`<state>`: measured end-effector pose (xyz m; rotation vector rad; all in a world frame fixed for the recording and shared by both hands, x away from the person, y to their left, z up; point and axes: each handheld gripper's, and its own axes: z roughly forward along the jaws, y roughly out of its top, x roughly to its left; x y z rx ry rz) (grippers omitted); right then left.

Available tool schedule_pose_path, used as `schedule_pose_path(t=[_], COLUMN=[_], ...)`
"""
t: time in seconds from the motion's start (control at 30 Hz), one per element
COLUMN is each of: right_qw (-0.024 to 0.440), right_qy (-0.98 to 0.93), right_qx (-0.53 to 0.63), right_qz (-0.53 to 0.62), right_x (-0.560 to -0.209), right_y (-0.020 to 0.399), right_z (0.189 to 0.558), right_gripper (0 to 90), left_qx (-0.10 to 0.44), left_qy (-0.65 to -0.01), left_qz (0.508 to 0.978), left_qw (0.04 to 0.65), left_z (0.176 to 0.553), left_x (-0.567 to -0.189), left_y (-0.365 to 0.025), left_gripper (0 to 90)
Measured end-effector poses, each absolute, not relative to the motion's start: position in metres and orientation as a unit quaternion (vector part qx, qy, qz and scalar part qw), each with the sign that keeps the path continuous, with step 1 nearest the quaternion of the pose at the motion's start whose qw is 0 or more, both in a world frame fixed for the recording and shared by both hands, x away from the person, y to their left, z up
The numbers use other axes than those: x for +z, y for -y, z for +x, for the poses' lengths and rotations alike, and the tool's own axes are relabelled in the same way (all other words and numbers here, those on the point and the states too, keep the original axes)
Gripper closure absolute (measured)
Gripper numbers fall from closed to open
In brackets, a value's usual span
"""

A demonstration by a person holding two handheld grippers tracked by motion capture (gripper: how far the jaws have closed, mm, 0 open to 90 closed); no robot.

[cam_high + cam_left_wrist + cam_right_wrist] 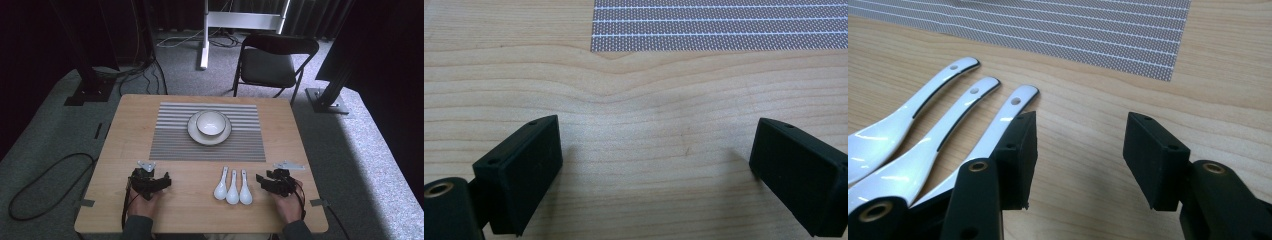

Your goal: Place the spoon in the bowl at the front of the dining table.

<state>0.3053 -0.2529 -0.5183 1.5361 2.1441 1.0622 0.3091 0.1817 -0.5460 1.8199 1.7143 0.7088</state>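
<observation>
A wooden table [130, 130] carries everything, with one folding chair [272, 62] standing on the carpet beyond its far edge. One grey striped placemat [170, 142] lies across the table's far half. On the mat sits one pale plate [194, 134], and on the plate stands one white bowl [211, 123]; nothing can be seen inside the bowl from the high view.

Nearer the person, just off the mat's near edge, three white spoons [233, 186] lie side by side on the bare wood, bowls toward the person and handles pointing at the mat, each handle with a small hole near its tip.

The right gripper [264, 181] rests just beside the rightmost spoon, its jaws spread wide with only bare wood between them. The left gripper [150, 181] sits well apart from the spoons on the table's left side, jaws likewise wide and holding nothing.
</observation>
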Motion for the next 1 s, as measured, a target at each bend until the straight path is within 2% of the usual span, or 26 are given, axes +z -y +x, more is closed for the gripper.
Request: schedule_pose_path(t=[1.0], right_qw=[0.149], right_qy=[-0.763], right_qx=[0.363], right_qz=[0.514], right_x=[-0.514], right_y=[0.227], right_z=[0.302], right_gripper=[47.1], left_qx=[0.26], left_qy=[-0.629], left_qz=[0.681], left_qw=[0.271], left_z=[0.308], left_x=[-0.546], left_y=[-0.177], left_gripper=[7.0])
